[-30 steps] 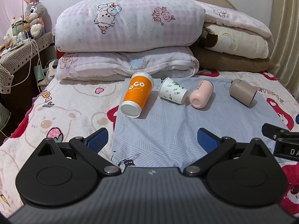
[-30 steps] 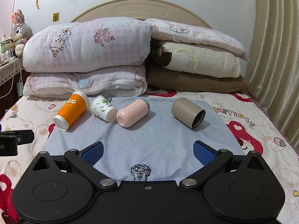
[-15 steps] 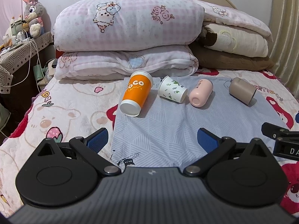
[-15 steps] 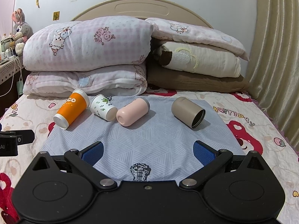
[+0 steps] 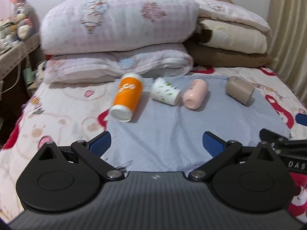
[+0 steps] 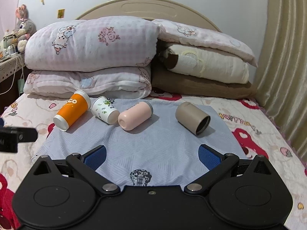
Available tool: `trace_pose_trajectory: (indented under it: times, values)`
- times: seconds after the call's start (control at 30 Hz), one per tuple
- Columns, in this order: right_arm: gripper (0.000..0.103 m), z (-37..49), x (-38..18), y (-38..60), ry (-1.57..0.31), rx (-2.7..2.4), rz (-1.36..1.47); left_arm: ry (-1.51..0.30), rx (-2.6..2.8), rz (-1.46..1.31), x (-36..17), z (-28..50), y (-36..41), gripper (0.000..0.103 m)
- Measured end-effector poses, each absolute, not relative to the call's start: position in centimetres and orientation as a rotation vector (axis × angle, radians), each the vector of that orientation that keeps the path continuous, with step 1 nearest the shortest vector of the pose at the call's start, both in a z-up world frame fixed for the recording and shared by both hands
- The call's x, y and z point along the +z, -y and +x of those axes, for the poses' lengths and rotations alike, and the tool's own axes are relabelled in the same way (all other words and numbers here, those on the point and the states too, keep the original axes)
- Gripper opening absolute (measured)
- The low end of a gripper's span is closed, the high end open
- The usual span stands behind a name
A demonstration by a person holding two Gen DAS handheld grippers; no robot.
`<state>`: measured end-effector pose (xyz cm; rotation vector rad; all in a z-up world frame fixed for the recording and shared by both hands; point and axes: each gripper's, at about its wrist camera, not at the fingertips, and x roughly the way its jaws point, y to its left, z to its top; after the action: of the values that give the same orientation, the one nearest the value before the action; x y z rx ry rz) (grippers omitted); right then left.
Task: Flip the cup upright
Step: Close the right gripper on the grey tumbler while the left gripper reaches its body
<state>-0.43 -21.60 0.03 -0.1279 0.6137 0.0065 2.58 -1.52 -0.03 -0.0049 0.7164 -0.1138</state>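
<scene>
Nothing flipped yet: my left gripper and right gripper (jaws apart, empty) face four cups, seemingly all lying toward twelve o'clock.

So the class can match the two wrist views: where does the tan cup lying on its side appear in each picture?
Left wrist view: tan cup, far right of the cup row, upper right.
Right wrist view: tan cup, right of centre, open mouth facing lower right.
Shared landmark: the pink cup lies just to its left.

Stacked pillows, plush rabbit
</scene>
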Motion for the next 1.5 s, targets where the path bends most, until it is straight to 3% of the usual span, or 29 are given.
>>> trace_pose_trajectory:
  times: [0.3, 0.5, 0.77, 1.13, 1.27, 1.5]
  values:
    - [0.103, 3.9, 1.6, 24.6, -0.581, 0.178, -0.23, -0.727, -0.204, 0.14, 1.6, 9.1, 6.7, 0.103]
    - [0.103, 8.2, 1.6, 26.9, -0.585, 0.308, -0.412, -0.758, -0.302, 0.046, 1.3, 15.1, 10.9, 0.103]
    - [0.103, 15.5, -0.9, 30.3, -0.737, 0.427, -0.54, -0.85, -0.43, -0.067, -2.8, 22.3, 16.6, 0.102]
    - [0.101, 23.6, -5.3, 36.4, -0.824, 0.367, -0.367, -0.948, -0.511, -0.173, -8.7, 29.8, 21.7, 0.1]
    - [0.096, 25.1, -6.8, 36.2, -0.862, 0.387, -0.45, -1.001, -0.525, -0.254, -10.8, 32.2, 22.6, 0.099]
    - [0.095, 27.3, -8.3, 35.2, -0.919, 0.401, -0.571, -1.018, -0.576, -0.374, -12.4, 33.8, 23.5, 0.097]
